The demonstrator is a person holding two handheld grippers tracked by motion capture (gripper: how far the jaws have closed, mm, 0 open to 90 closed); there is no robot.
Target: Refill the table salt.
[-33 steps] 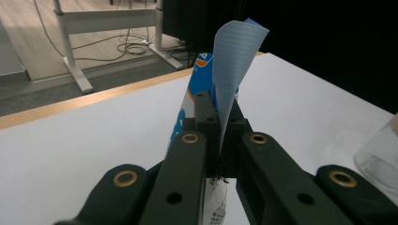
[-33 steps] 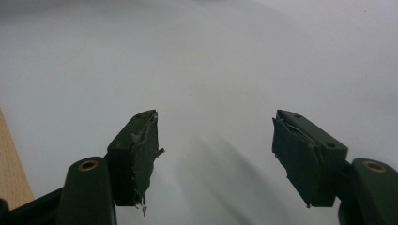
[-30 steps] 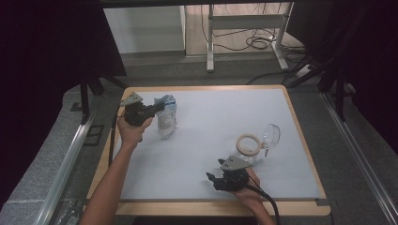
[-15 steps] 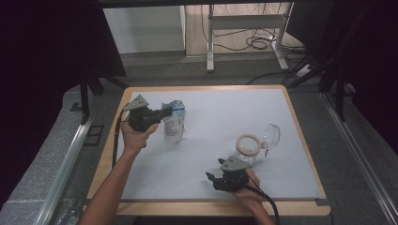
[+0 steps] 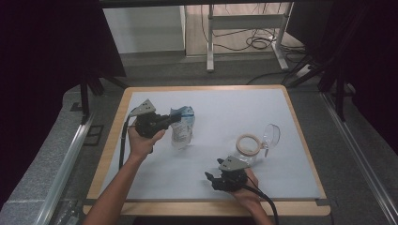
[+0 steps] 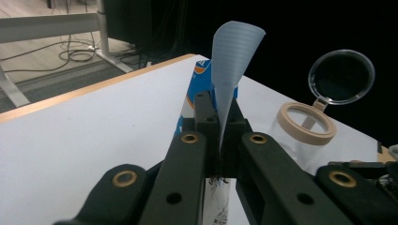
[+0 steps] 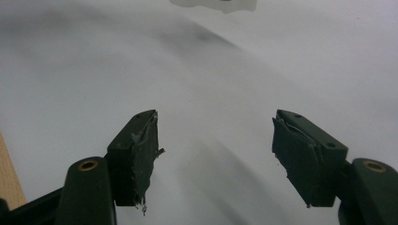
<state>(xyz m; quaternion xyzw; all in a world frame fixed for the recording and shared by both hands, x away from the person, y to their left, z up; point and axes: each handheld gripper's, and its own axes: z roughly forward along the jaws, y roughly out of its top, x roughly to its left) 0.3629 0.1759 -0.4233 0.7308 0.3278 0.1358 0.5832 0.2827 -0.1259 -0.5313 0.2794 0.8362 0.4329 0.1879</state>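
Here we see the left claw point(image 5: 174, 119) clamped on the top edge of a blue-and-white pouch point(image 5: 182, 129), which hangs over the left half of the white counter point(image 5: 225, 108). Our right claw point(image 5: 211, 180) rests near the front edge with its jaws apart and nothing between them, just in front of a clear jar point(image 5: 248, 146) with its lid flipped open

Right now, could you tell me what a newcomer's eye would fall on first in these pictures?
Probably the blue-and-white pouch, pinched at its top edge by the left gripper and lifted at the mat's left-centre. Next, the clear jar with its hinged lid flipped open, right of centre. The right gripper rests open near the front edge.
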